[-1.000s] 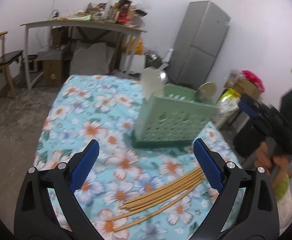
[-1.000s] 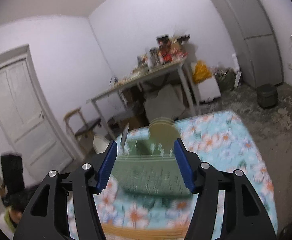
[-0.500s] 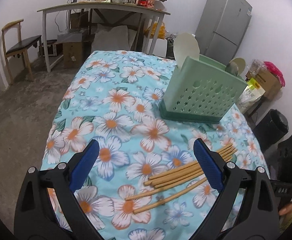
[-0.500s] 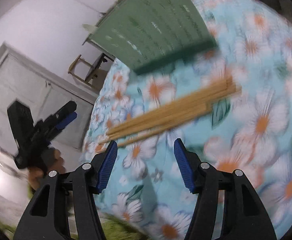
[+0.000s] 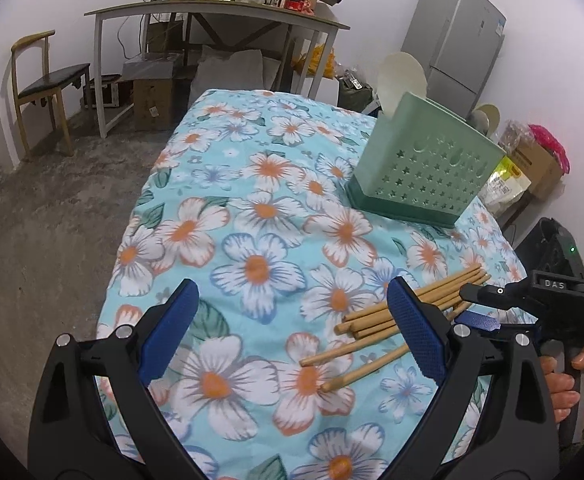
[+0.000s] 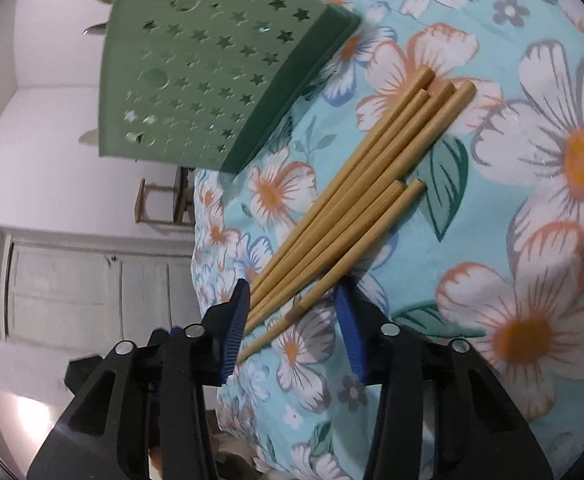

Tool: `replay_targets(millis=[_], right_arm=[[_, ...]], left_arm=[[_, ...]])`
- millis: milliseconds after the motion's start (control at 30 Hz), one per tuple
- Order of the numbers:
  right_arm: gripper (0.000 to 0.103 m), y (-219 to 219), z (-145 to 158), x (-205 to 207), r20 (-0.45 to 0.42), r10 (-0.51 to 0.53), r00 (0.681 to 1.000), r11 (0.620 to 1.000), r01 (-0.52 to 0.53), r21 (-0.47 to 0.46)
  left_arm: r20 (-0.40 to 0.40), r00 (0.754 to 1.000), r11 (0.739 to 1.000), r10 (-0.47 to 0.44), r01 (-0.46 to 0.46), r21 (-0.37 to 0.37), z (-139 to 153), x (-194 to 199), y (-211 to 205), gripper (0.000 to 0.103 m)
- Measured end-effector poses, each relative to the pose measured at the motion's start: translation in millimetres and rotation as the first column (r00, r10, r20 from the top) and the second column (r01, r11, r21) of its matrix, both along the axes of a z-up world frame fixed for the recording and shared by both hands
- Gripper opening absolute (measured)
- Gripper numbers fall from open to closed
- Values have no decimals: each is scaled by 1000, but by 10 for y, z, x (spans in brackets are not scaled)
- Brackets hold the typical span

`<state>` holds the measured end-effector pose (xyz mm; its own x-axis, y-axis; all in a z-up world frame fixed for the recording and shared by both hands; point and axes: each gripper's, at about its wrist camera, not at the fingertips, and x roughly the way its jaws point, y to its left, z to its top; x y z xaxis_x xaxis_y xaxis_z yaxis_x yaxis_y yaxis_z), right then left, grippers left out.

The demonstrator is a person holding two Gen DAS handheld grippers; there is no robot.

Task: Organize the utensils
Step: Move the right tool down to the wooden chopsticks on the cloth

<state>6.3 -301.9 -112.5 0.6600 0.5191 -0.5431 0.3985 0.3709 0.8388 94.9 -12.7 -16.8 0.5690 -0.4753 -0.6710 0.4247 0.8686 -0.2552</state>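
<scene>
Left wrist view: the left gripper (image 5: 292,328) is seen with its blue-padded jaws spread wide above a table covered by a floral cloth (image 5: 252,216), and nothing is held between them. A bundle of wooden chopsticks (image 5: 376,326) is laid flat on the cloth just beyond and to the right of the right-hand jaw, partly hidden behind it. Farther back on the cloth a green perforated utensil holder (image 5: 424,172) is stood upright, with a pale round utensil head (image 5: 402,80) rising from its far corner. At the right edge the right gripper (image 5: 480,308) is seen lying low at the far ends of the chopsticks, gripped by a hand (image 5: 572,380). From the right wrist view, the right gripper (image 6: 292,316) is shown closing its jaws around the thin ends of the chopsticks (image 6: 352,204), which pass between the two blue pads; the left pad is touched by the bundle, while a gap is left at the right pad, so the bundle is not yet pinched. The holder (image 6: 196,72) is seen beyond the chopsticks, well apart from the thick ends.
</scene>
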Motion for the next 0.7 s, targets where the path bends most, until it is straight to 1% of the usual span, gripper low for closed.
replay_targets(millis=[67,133,200,267,367,500,567,700], right_arm=[[35,0,-30,-8,-11,-31,999,999,31,12],[21,-9,-79,-31,-29,-66,997,997,66,25],[12,-29,-145,-80,-43,-93,995,995,94,45],[12,-41,-194,-120,-38,-106,994,992,108,64],[12,-27,-176,-146,-32,-106,994,993,108,55],[12,-70,-174,-207,-30,-99,995,993,101,65],[12,-197,-143,-330,-28,-98,995,993,100,66],[12,-382,-24,-493,-16,-78,997,997,79,17]], left_arm=[[1,1000,1000,-1,1,-14,1,18,33,91],[0,1000,1000,-6,6,-22,-1,29,43,91],[-1,1000,999,-15,15,-32,-4,32,45,91],[1,1000,999,-22,22,-39,2,24,44,91],[11,999,998,-41,41,-49,25,4,35,91],[34,998,996,-60,62,-59,85,-13,-3,91],[45,996,995,-80,82,-57,120,-17,-56,91],[71,986,987,-153,156,-35,185,-65,-246,91]])
